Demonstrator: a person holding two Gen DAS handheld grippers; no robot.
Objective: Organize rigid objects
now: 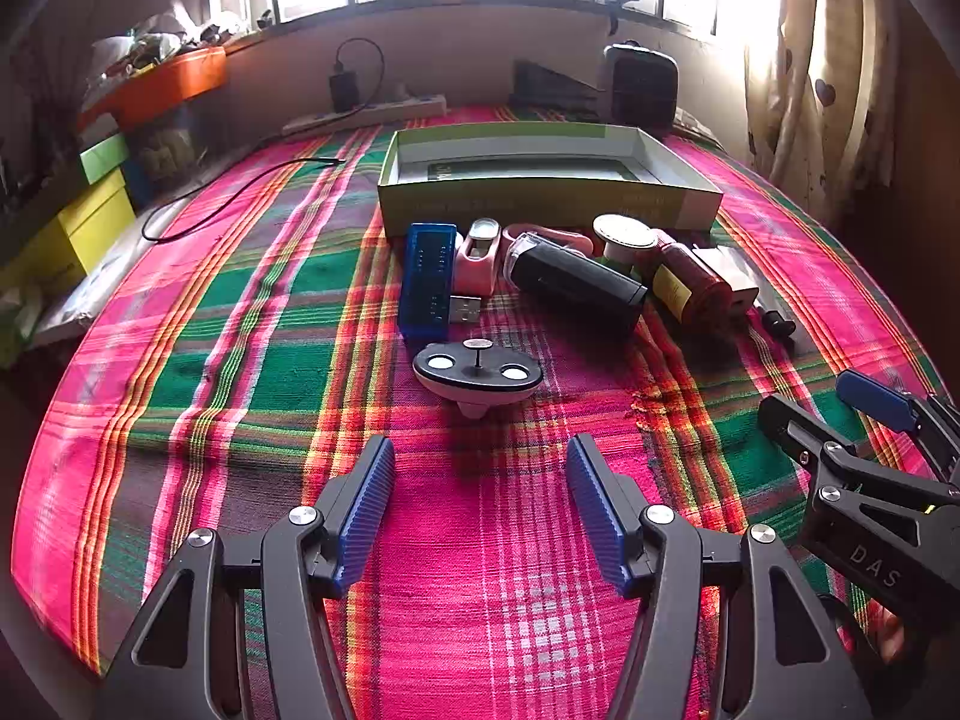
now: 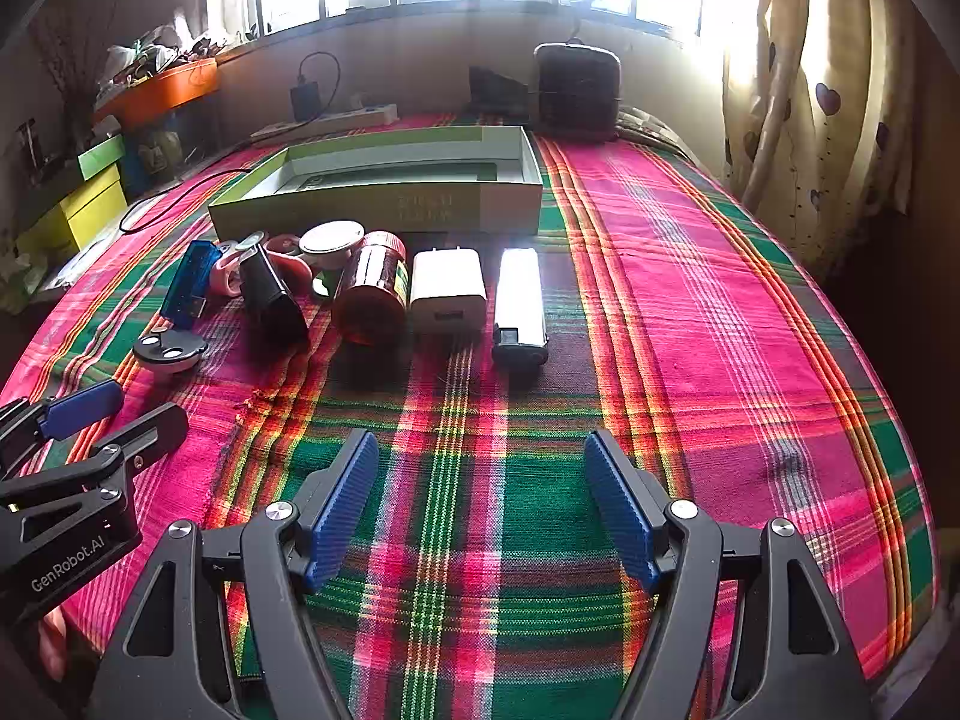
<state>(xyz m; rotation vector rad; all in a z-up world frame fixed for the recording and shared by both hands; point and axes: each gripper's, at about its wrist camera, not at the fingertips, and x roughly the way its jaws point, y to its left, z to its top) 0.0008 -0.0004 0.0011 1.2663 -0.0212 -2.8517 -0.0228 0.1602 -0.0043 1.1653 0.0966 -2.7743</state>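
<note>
Currently we have a row of small rigid items ahead of both claws, none yet in the open green box [image 1: 549,204] behind them. Nearest ahead of the left gripper [image 1: 480,516] lies a black-topped oval gadget [image 1: 477,373]; we judge it light, hard and smooth, best pinched across its short sides. Ahead of the right gripper [image 2: 483,504] sit a white charger [image 2: 447,291] and a white-and-black lighter-like stick [image 2: 519,306], stiff and probably slippery; we would grip their long flat faces. Both claws hover low over the plaid cloth [image 2: 690,312], jaws apart, holding nothing.
</note>
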